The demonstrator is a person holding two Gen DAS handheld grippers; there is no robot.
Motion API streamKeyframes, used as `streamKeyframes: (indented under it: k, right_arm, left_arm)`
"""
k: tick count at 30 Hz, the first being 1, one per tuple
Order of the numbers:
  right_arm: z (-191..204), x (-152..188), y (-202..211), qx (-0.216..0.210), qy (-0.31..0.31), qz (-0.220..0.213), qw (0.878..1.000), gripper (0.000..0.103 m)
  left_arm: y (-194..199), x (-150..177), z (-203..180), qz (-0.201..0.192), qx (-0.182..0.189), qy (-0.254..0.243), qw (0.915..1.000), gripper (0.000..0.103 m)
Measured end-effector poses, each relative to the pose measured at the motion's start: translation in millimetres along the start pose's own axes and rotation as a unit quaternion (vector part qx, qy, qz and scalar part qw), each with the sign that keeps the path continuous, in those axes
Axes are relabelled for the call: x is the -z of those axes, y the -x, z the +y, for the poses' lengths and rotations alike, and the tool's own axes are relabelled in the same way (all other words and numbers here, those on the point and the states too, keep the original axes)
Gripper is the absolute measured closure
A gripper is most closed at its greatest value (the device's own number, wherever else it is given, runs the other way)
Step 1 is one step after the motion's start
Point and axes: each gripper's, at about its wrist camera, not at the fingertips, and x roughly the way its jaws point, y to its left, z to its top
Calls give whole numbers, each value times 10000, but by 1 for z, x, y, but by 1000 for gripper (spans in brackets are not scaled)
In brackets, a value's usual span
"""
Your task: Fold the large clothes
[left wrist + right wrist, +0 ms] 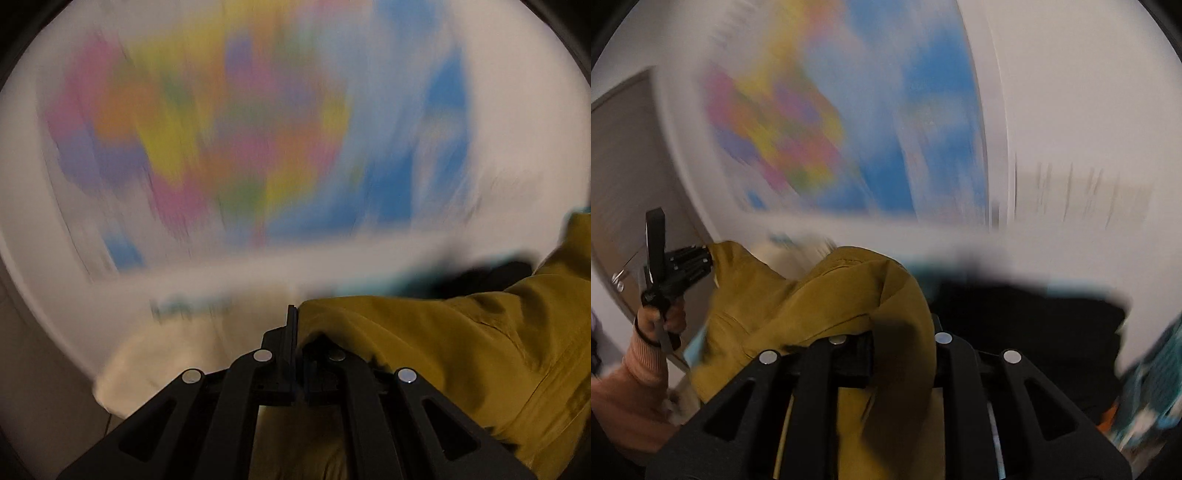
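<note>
A mustard-yellow garment [443, 350] hangs bunched in the air between both grippers. In the left wrist view my left gripper [295, 325] is shut on one edge of it, and the cloth trails off to the right. In the right wrist view the same garment [812, 295] drapes over my right gripper [901, 332] and hides its fingertips; a fold runs down between the jaws, which hold it. At the left of that view a hand in a pink sleeve [661, 321] holds the left gripper [711, 256], clamped on the garment's far corner. Both views are heavily blurred.
A colourful map poster [240, 129] covers the white wall ahead. A pale cloth or pillow [166, 362] lies below left. A dark pile [1034, 325] sits to the right, with something teal-patterned [1156, 369] beside it. A brown door [624, 166] stands at far left.
</note>
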Motion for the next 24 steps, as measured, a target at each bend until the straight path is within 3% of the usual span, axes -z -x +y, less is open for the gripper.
streamKeyframes:
  k: [3, 4, 6, 8, 10, 12, 15, 18, 19, 20, 23, 24]
  right_arm:
    - [-41, 18, -96, 137, -539, 783, 9954, 89]
    - [-52, 25, -123, 303, -656, 1026, 9921, 89]
    - [-63, 32, -151, 529, -614, 1221, 9892, 87]
    - [-68, 35, -156, 782, -533, 1222, 9880, 72]
    - [-63, 35, -150, 998, -213, 1187, 9877, 47]
    - [-43, 35, -134, 1480, 606, 1033, 9817, 37]
    - [0, 46, -103, 1772, 1872, 726, 9635, 30]
    - [37, 67, -92, 1765, 2924, 612, 9379, 26]
    - [48, 76, -94, 1809, 3294, 621, 9246, 26]
    - [57, 88, -99, 1870, 3693, 647, 9080, 26]
    - [75, 109, -120, 2023, 4454, 723, 8692, 27]
    - [75, 112, -123, 2069, 4525, 691, 8647, 27]
  left_arm:
    - [-93, 27, -15, 857, -74, -88, 9963, 102]
    - [-121, 34, -17, 1085, 82, -57, 9940, 102]
    - [-142, 35, -16, 1190, 10, -31, 9929, 101]
    - [-148, 34, -15, 1170, 67, -201, 9929, 95]
    - [-137, 35, -10, 1060, 83, -390, 9936, 83]
    - [-117, 36, -4, 819, 253, -539, 9949, 70]
    - [-76, 46, 9, 478, 890, -685, 9925, 65]
    - [-42, 60, 3, 240, 1731, -927, 9802, 45]
    - [-37, 68, -5, 305, 2106, -1003, 9719, 39]
    - [-37, 75, -15, 490, 2349, -1089, 9647, 39]
    - [-50, 88, -47, 866, 2630, -1277, 9524, 39]
    - [-59, 92, -56, 1064, 2739, -1252, 9476, 39]
